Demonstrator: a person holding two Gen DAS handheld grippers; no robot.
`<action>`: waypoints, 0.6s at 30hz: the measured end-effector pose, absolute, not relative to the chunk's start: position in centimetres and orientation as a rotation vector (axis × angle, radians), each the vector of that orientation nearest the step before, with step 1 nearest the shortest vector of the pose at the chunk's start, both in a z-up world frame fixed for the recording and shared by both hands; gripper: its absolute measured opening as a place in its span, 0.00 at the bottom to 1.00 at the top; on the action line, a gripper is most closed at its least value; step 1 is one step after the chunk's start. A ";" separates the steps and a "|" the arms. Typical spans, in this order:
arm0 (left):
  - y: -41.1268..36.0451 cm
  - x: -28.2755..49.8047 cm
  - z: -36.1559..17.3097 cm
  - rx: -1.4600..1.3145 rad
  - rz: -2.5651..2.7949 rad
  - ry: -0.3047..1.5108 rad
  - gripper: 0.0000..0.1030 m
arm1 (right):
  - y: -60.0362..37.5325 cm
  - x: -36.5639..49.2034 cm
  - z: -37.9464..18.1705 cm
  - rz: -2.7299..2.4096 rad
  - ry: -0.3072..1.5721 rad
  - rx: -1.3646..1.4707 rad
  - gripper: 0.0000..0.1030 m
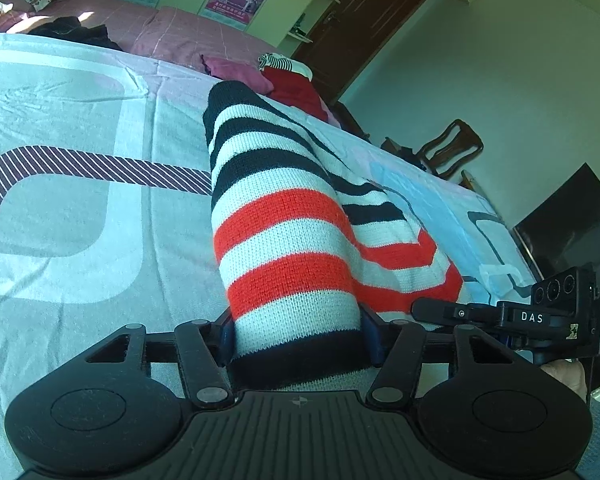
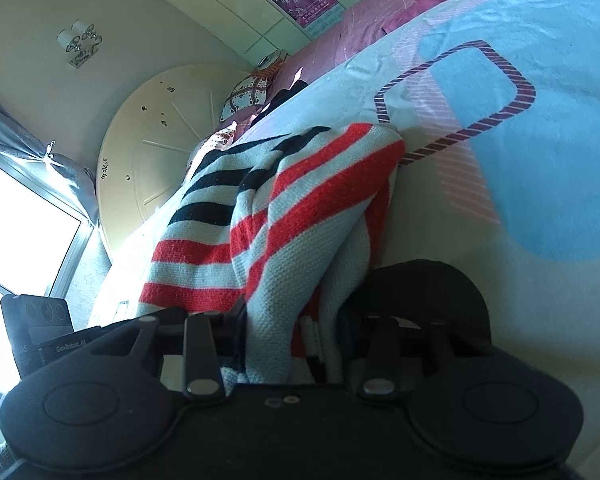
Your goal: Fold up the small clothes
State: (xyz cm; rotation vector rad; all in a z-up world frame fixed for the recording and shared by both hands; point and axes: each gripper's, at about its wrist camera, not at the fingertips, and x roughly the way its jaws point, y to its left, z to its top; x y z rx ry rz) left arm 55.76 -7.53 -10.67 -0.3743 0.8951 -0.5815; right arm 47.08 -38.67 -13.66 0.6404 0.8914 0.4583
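A knitted sweater (image 1: 284,240) with black, white and red stripes lies bunched lengthwise on the pale blue patterned bedsheet (image 1: 80,200). My left gripper (image 1: 298,340) is shut on its near end, and the black-edged knit fills the gap between the blue pads. To the right, the black housing of the other gripper (image 1: 540,316) rests against the same garment. In the right wrist view the sweater (image 2: 300,208) is folded over itself in a heap on the bedsheet (image 2: 500,120). My right gripper (image 2: 296,328) is shut on a thick fold of it. The fingertips are hidden by cloth.
Red and pink clothes (image 1: 292,88) are piled at the sheet's far edge, and a dark garment (image 1: 72,30) lies on the pink bed behind. A wooden chair (image 1: 452,148) and a dark screen (image 1: 572,216) stand beyond the right edge. A round headboard (image 2: 160,128) and a bright window (image 2: 20,220) are on the left.
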 end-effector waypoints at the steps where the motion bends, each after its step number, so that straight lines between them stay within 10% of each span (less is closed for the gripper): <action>1: -7.6 55.7 -10.6 -0.371 -0.579 0.894 0.56 | -38.8 47.0 -13.7 0.460 0.890 0.648 0.39; 18: -7.0 52.3 -4.9 -0.361 -0.573 0.798 0.52 | -38.6 45.1 -8.5 0.544 0.801 0.626 0.38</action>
